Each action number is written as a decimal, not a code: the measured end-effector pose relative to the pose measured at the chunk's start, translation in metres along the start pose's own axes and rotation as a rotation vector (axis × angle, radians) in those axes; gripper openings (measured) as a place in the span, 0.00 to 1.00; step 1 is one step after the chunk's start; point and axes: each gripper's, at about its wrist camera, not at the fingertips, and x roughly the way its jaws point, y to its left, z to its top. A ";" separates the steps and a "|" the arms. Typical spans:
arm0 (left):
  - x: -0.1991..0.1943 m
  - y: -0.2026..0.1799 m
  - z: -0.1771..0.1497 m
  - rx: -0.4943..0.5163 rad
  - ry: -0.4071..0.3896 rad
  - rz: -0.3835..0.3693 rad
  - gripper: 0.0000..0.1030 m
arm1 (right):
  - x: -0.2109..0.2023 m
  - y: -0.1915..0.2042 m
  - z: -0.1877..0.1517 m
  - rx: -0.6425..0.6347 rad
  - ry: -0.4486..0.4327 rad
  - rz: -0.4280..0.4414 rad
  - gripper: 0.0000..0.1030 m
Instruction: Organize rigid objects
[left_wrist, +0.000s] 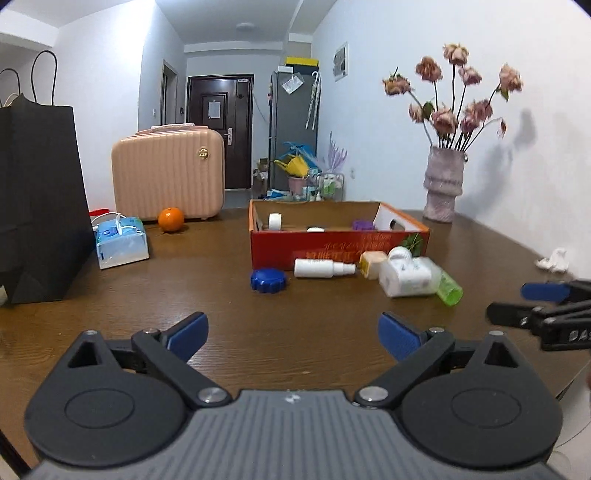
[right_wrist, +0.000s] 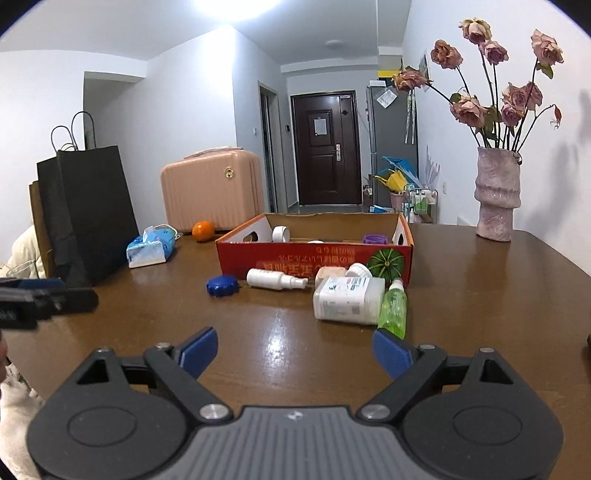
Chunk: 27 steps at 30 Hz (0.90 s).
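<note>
In front of the red cardboard box (right_wrist: 314, 258), against its near wall, lie the things to be sorted: a blue lid (right_wrist: 222, 286) off its left corner, a white spray bottle (right_wrist: 275, 278), a beige jar (right_wrist: 330, 273), a large white bottle (right_wrist: 347, 300) and a green bottle (right_wrist: 393, 308) toward its right corner. They seem gathered there for short lifts into the box (a white roll (right_wrist: 281, 233) and a purple lid (right_wrist: 375, 239) already sit inside). The left gripper (left_wrist: 293, 334) and right gripper (right_wrist: 293, 350) both hover short of the box, jaws spread wide and empty, probably readying a first pick. The brown wooden table (right_wrist: 480, 295) is glossy; left of the box stand a tissue pack (right_wrist: 149, 249), an orange (right_wrist: 203, 230), a pink suitcase (right_wrist: 210, 192) and a black paper bag (right_wrist: 88, 214), right of it a vase of dried roses (right_wrist: 496, 192), and behind it a hallway door (right_wrist: 325, 151).
</note>
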 end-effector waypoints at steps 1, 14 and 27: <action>0.002 0.000 0.000 -0.001 -0.001 0.001 0.97 | 0.000 0.000 0.000 0.000 -0.001 -0.004 0.88; 0.064 0.000 0.003 -0.016 0.085 -0.014 0.97 | 0.045 -0.012 -0.002 0.029 0.065 -0.002 0.86; 0.201 0.021 0.039 0.024 0.207 0.005 0.77 | 0.151 -0.014 0.053 -0.057 0.094 0.044 0.72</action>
